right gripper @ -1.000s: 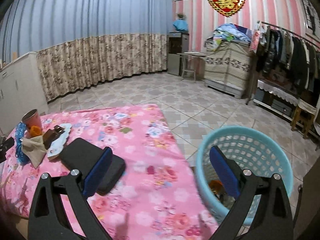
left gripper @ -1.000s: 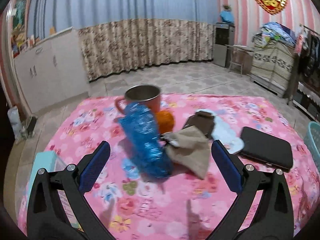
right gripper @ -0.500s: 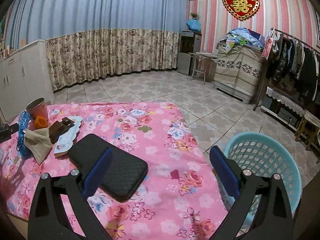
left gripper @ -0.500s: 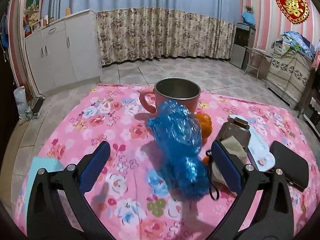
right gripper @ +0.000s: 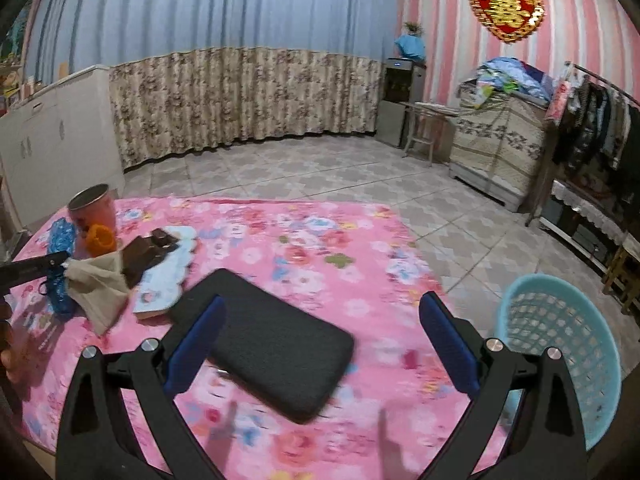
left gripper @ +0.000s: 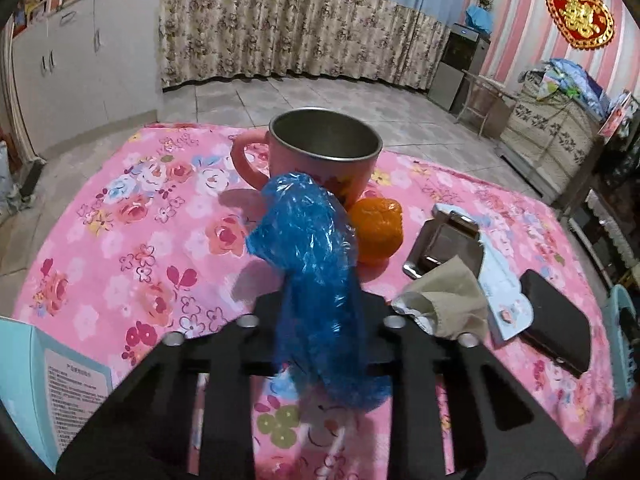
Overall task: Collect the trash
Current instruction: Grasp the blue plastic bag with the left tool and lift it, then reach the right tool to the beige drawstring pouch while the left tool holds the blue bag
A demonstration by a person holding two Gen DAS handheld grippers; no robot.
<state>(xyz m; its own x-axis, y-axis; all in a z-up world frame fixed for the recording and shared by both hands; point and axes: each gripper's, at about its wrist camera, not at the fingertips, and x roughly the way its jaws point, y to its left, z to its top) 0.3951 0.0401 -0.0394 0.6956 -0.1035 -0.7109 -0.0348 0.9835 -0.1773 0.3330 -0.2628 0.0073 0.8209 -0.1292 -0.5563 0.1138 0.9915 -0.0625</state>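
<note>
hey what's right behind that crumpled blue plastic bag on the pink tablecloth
Behind the blue plastic bag stand a pink mug and an orange fruit. The bag covers the mug's lower front, so whether they touch is hidden.

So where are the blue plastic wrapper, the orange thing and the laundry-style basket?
blue plastic wrapper [left gripper: 316, 248]: left wrist view, crinkled middle.
orange thing [left gripper: 378, 232]: left wrist view, front face.
basket [right gripper: 560, 320]: right wrist view, inner mesh wall.

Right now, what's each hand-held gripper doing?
Left hand-held gripper: just closed, shut on the blue plastic bag.
Right hand-held gripper: open, holding nothing.
</note>
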